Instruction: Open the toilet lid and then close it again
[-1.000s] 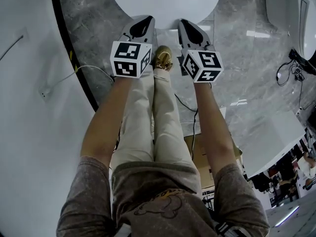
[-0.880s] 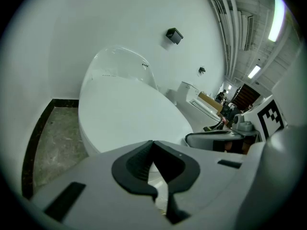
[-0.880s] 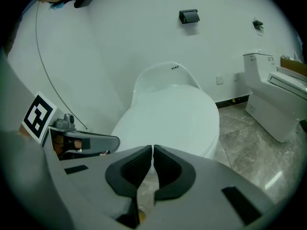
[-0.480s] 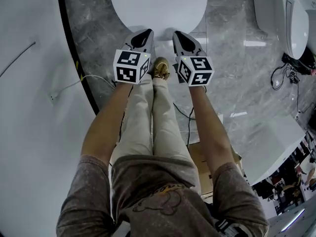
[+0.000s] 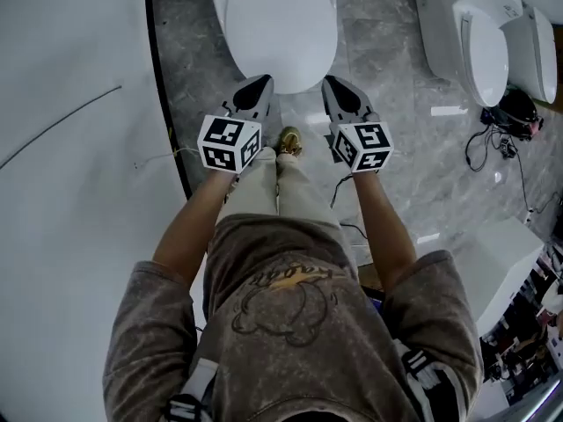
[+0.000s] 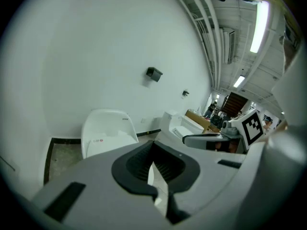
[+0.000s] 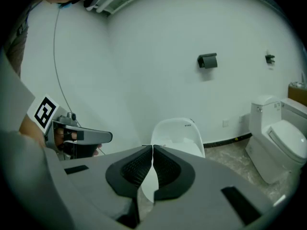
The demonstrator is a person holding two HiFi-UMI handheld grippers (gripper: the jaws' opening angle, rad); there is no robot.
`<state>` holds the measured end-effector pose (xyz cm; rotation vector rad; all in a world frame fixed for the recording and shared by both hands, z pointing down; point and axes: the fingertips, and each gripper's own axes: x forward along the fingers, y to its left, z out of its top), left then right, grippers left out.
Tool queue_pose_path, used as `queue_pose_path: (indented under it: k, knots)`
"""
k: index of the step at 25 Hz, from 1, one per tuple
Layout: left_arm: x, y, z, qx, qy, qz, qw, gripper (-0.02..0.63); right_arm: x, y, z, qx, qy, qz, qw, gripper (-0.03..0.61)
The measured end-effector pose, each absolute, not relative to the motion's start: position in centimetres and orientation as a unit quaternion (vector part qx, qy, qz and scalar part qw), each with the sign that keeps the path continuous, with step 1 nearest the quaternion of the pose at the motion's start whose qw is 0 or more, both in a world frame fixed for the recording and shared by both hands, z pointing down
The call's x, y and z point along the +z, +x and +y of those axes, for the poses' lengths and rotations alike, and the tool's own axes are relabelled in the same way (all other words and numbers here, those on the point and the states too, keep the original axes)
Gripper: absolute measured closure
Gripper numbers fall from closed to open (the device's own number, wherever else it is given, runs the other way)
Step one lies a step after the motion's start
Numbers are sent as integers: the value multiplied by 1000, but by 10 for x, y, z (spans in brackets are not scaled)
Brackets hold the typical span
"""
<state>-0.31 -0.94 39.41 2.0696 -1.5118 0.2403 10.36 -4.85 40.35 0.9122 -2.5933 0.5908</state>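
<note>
Marble floor: toilet lid beyond left gripper, right gripper.

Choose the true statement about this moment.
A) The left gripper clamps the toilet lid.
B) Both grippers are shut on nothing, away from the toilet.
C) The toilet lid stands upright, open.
B: the left gripper and the right gripper each show jaws together with nothing between them, and the toilet stands some way ahead, its lid lying flat.

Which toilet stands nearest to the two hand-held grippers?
The toilet with the red mark, at the head view's top centre; the other toilets stand farther right.
</note>
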Motion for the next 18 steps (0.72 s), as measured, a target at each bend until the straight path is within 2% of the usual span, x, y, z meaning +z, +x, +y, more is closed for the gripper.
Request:
queue_pose_path:
  k: [8,18]
  knots:
    - [230,-19,31,40,792,-570,215,604,238,118,-9,148,306,-934,107,548]
    - [168,-32,54,10,803,-580,136,604,177,127,5,113,324,-938,42,548]
